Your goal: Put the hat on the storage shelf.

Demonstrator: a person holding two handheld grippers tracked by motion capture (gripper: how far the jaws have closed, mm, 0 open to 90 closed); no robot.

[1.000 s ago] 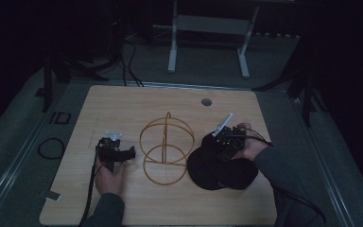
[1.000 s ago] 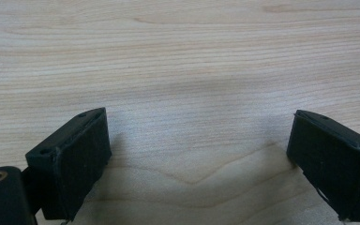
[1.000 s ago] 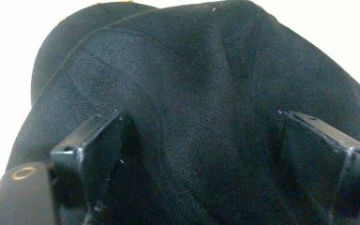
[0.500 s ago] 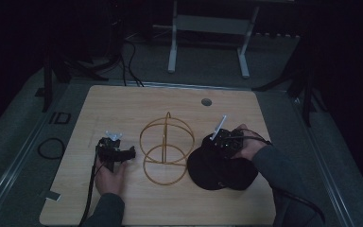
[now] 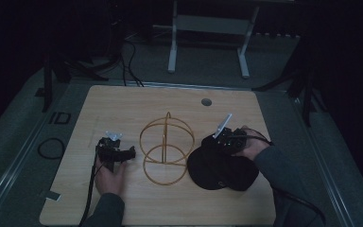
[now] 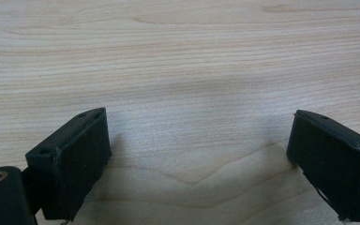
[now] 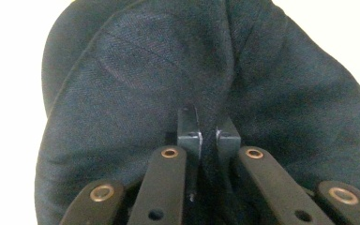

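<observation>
Right gripper [image 5: 219,140] pinches a fold of the black cap [image 5: 222,168]; wire stand [image 5: 165,149] just left.
Left gripper [image 5: 123,153] rests wide, empty, at the stand's far side.

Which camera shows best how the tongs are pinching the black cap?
The right gripper view: the right tongs are shut on a fold of the black cap, seen close up. The high view shows the whole cap lying beside the gold wire stand, but not the pinch.
</observation>
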